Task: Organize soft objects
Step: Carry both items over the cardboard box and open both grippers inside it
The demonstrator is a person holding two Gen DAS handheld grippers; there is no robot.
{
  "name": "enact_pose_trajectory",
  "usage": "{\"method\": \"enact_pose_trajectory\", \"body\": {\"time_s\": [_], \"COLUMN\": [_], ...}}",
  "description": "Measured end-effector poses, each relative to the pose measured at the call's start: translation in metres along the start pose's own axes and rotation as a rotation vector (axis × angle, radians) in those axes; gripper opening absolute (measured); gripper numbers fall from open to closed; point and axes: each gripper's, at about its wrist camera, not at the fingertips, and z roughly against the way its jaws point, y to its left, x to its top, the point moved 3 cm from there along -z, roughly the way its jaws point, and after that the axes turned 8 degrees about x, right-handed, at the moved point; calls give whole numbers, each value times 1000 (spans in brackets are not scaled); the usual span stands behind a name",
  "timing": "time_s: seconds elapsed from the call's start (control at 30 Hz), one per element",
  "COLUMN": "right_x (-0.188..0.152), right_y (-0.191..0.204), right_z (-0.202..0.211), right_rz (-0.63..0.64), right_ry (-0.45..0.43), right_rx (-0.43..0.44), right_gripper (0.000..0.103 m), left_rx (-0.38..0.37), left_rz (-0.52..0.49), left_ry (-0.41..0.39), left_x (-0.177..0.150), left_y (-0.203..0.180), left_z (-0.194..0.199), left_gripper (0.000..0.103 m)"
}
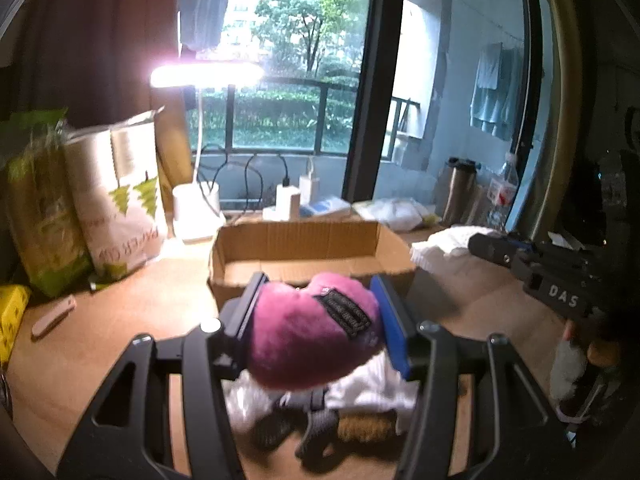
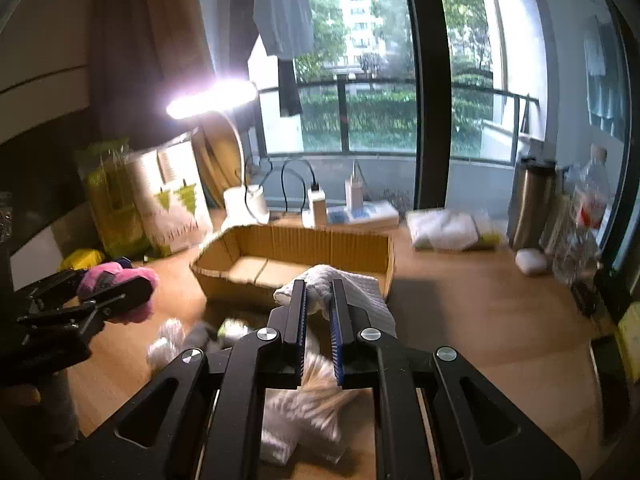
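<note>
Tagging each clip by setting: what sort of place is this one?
Probably a desk in a home, set against a balcony window. A lit desk lamp and plugged-in chargers stand at the back of the wooden desk, and clothes hang outside the glass.

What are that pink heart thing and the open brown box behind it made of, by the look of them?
The pink heart, squeezed in the left tongs, looks like plush fabric: fuzzy, matt, dented where the pads press, with a dark stitched patch. The open box looks like plain corrugated cardboard: brown, dull, with ribbed walls and folded flaps.
</note>
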Motion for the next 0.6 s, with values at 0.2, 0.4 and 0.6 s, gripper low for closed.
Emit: {"method": "enact_pose_trajectory", "body": {"time_s": [0.2, 0.4, 0.6], "right_x": [26, 39, 39], "right_y": [-8, -19, -33], "right_z": [-3, -21, -49], "right_rz": [21, 23, 17], "right_ry": [-54, -57, -29], "right_rx": [28, 61, 84], "right_gripper": [12, 12, 12], "left_rx": [11, 4, -3], "left_rz": [3, 10, 16], "left_ry": [-37, -53, -51], "left_x": [25, 40, 47], "left_y": [-4, -13, -20], "left_z": [-15, -37, -71], "left_gripper": [54, 54, 54]}}
